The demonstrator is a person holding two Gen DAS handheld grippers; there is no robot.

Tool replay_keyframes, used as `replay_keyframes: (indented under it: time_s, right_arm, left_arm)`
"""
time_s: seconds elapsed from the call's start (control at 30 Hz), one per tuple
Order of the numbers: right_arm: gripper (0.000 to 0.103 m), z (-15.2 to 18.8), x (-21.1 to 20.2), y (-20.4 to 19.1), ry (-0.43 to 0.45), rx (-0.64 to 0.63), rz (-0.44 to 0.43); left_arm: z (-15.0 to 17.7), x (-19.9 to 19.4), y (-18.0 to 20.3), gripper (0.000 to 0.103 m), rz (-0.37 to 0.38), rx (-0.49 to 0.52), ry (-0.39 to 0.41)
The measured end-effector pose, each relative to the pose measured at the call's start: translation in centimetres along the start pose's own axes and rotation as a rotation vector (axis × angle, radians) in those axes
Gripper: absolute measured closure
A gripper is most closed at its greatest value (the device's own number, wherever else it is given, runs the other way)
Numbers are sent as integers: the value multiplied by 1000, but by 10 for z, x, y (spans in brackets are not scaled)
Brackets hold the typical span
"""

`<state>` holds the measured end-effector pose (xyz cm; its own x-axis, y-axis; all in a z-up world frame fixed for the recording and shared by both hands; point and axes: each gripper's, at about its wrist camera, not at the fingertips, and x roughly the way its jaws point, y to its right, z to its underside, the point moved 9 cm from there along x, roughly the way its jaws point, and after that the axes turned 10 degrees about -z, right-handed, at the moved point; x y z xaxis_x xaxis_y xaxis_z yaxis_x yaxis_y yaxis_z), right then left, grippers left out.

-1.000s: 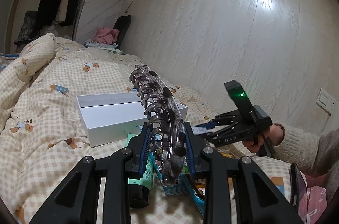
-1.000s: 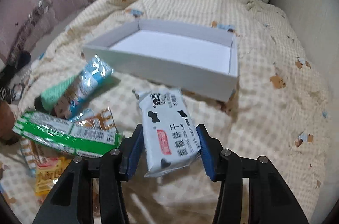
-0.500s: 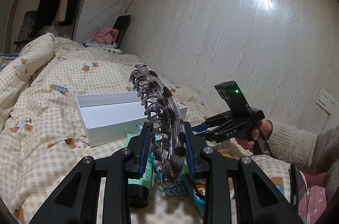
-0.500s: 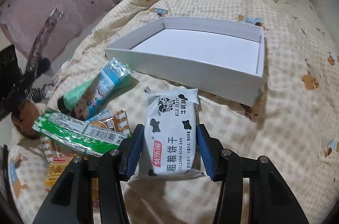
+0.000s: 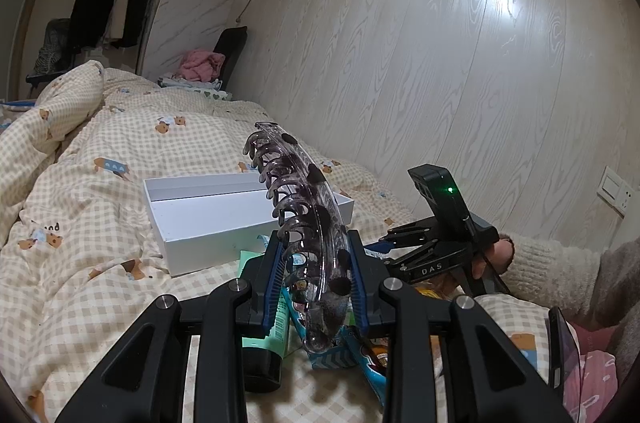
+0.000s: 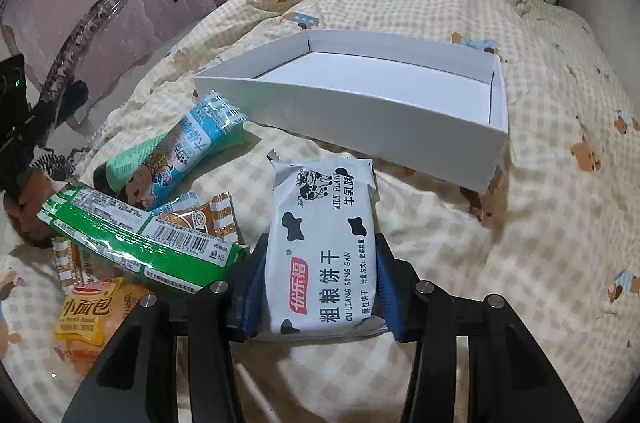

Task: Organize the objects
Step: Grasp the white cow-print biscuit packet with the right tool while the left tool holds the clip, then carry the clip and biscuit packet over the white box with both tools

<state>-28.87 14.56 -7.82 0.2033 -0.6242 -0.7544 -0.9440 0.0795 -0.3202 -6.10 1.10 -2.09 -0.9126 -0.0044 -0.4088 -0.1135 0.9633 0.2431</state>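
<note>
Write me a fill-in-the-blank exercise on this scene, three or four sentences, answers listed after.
1. The left tongs are shut on a clear, dark-spotted hair ____.
2. The right tongs grip a white biscuit packet printed with black ____ patches.
3. The white box on the checked quilt holds ____.
4. The long packet with the barcode is mostly ____ in colour.

Missing words: clip; cow; nothing; green

Both wrist views look closely across the bed, sharing the white box (image 5: 208, 219).
</note>
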Motion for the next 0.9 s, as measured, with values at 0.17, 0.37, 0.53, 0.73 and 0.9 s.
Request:
replay_keyframes:
  time_s: [0.17,0.37,0.53,0.73,0.9]
  right_arm:
    - [56,-2,-9,2,0,26,9]
    - [56,-7,-49,6,86,90,65]
    - [56,-39,-91,-4,187,100,57]
    - [56,-108,-122,-19,343,98,31]
    - [56,-161,-130,-30,451,74,71]
  left_arm:
    - [0,0,-2,71,-2,-2,3]
    - [-1,3,-6,71,-11,-3,-1]
    - [-12,5,-2,71,39,-3,-25]
    - [-69,-3,14,71,59,74,30]
    - [-126,6,25,71,16,241,111]
